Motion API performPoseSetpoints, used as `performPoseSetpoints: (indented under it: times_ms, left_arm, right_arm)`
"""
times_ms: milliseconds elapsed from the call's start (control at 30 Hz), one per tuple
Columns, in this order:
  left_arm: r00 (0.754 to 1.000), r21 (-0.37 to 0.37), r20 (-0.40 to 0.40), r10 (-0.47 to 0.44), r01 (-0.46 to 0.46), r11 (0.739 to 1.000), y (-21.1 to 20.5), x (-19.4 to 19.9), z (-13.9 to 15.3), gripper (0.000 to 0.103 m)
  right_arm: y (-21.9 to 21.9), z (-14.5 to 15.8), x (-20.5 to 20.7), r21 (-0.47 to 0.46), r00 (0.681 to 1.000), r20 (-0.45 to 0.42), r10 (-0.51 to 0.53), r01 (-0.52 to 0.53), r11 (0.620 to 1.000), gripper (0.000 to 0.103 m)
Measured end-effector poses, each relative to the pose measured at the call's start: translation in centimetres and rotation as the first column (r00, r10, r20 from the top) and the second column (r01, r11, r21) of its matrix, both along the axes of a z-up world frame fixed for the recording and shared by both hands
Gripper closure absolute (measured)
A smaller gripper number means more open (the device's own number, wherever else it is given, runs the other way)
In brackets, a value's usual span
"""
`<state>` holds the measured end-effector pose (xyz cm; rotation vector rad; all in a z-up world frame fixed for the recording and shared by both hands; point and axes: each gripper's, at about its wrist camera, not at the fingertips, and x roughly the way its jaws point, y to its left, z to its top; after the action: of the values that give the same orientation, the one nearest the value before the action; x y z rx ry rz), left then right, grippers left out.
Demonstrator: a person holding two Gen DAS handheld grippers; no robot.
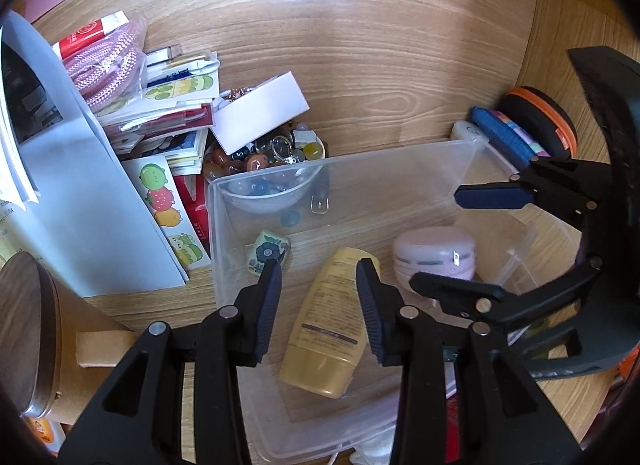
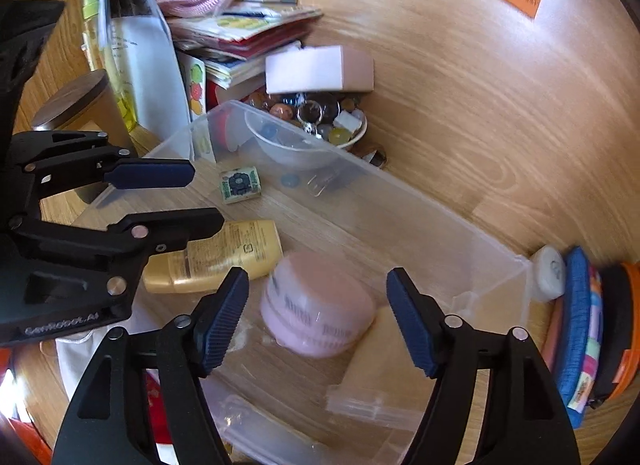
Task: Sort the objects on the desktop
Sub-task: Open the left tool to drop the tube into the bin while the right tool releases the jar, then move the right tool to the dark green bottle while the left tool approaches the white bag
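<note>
Only the right wrist view shows the yellow bottle (image 2: 90, 25).

At the bottom of the frame the left hand-held gripper (image 1: 318, 297) hangs with jaws apart over a clear plastic bin (image 1: 400, 169) on the wooden counter (image 1: 380, 65). Between its fingers lies a yellow tube (image 1: 326, 325), untouched. A pink round case (image 1: 434, 251) sits right of the tube. The right hand-held gripper (image 1: 456, 239), jaws apart, enters from the right edge.
</note>
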<state>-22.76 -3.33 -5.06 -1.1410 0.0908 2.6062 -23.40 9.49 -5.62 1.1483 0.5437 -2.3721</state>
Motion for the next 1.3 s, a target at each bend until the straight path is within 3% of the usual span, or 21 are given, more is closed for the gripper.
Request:
performPoseSetpoints:
  times_ms: [200, 500, 767, 833, 1067, 1300]
  left_arm:
    - [1.0, 0.013, -0.026, 0.003, -0.003, 1.0, -0.4, 0.7, 1.0, 0.057]
    - [0.995, -0.02, -0.096, 0.008, -0.01, 1.0, 0.0, 3.3, 3.1, 0.04]
    - [0.988, -0.045, -0.152, 0.023, -0.03, 0.999, 0.4, 6.9, 5.0, 0.034]
    - [0.985, -0.052, -0.169, 0.03, -0.039, 0.998, 0.6, 7.6, 5.4, 0.024]
    - [0.978, -0.051, -0.204, 0.042, -0.054, 0.997, 0.7, 10.4, 6.4, 0.023]
    - [0.982, -0.047, -0.181, 0.049, -0.058, 0.997, 0.7, 12.1, 5.1, 0.022]
  right_arm:
    - [0.5, 1.8, 1.8, 0.021, 0.998, -0.065, -0.01, 0.012, 1.0, 0.033]
    - [3.4, 4.5, 5.2, -0.056, 0.989, -0.124, -0.08, 0.074, 0.996, 0.026]
    - [5.3, 6.0, 8.5, -0.116, 0.981, -0.159, -0.109, 0.091, 0.989, 0.026]
    - [5.6, 6.2, 9.5, -0.127, 0.979, -0.17, -0.114, 0.093, 0.988, 0.026]
    - [7.2, 5.9, 12.6, -0.173, 0.972, -0.184, -0.143, 0.111, 0.979, 0.022]
    - [8.7, 4.7, 14.1, -0.213, 0.974, -0.156, -0.167, 0.132, 0.968, 0.021]
